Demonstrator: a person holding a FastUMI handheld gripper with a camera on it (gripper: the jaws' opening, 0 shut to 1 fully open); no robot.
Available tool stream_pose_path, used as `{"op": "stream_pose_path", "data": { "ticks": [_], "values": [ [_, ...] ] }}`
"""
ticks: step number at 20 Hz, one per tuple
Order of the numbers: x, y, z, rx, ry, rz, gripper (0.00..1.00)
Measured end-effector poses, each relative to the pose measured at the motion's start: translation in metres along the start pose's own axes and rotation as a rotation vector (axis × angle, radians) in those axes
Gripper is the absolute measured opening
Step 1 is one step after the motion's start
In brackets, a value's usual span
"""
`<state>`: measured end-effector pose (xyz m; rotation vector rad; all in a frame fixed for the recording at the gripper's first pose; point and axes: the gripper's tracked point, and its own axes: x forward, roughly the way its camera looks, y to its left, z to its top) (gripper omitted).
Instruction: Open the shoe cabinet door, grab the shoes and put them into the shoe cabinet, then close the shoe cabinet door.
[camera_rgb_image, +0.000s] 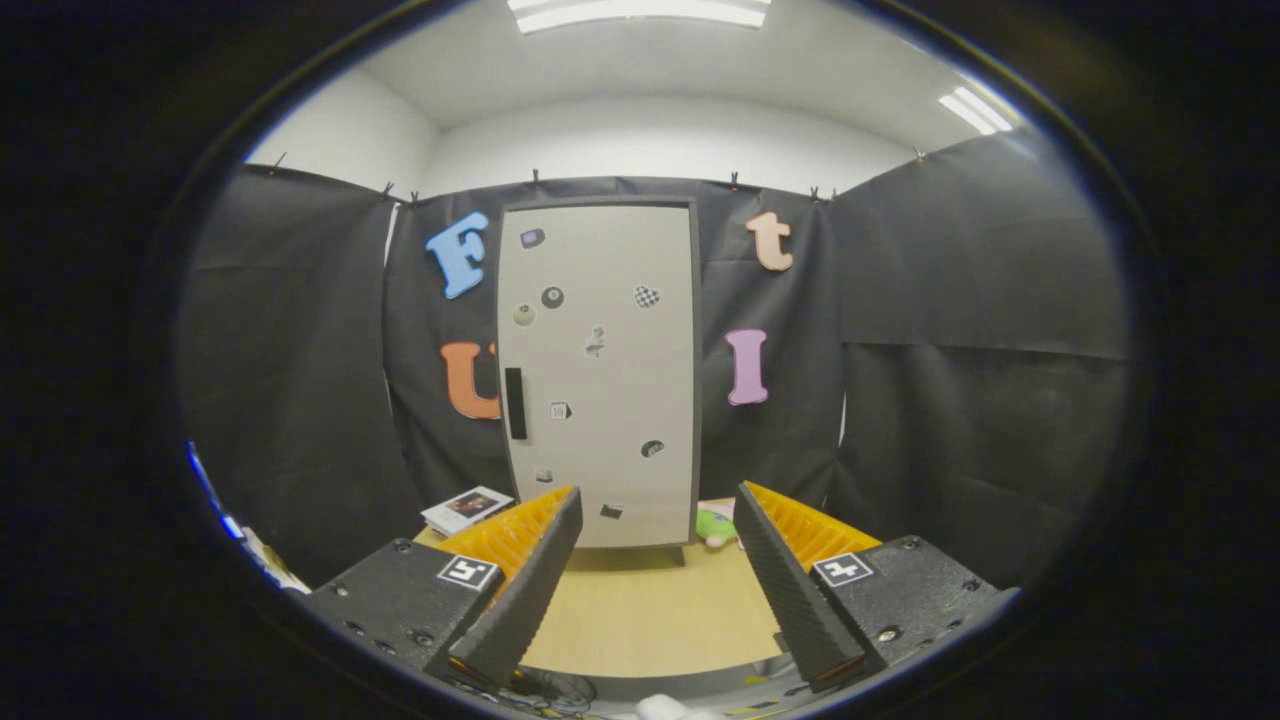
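The shoe cabinet (600, 375) stands upright at the back of the wooden table (640, 610), beyond my fingers. Its pale door is shut and carries several small stickers, with a dark vertical handle (515, 403) on its left edge. My gripper (655, 520) is open, well short of the cabinet, with nothing between its fingers. A small green and pink item (715, 525), partly hidden, lies at the cabinet's lower right corner, just past the right finger; I cannot tell what it is.
A small book or booklet (467, 509) lies on the table left of the cabinet, behind the left finger. Black cloth walls close in the booth on the left, back and right. Cables lie below the table's front edge.
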<state>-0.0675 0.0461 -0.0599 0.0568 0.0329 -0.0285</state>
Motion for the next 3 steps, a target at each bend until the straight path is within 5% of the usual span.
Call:
{"op": "stream_pose_path", "data": {
  "ticks": [3],
  "values": [
    [0.0007, 0.0022, -0.003, -0.001, 0.004, 0.0, 0.99]
  ]
}}
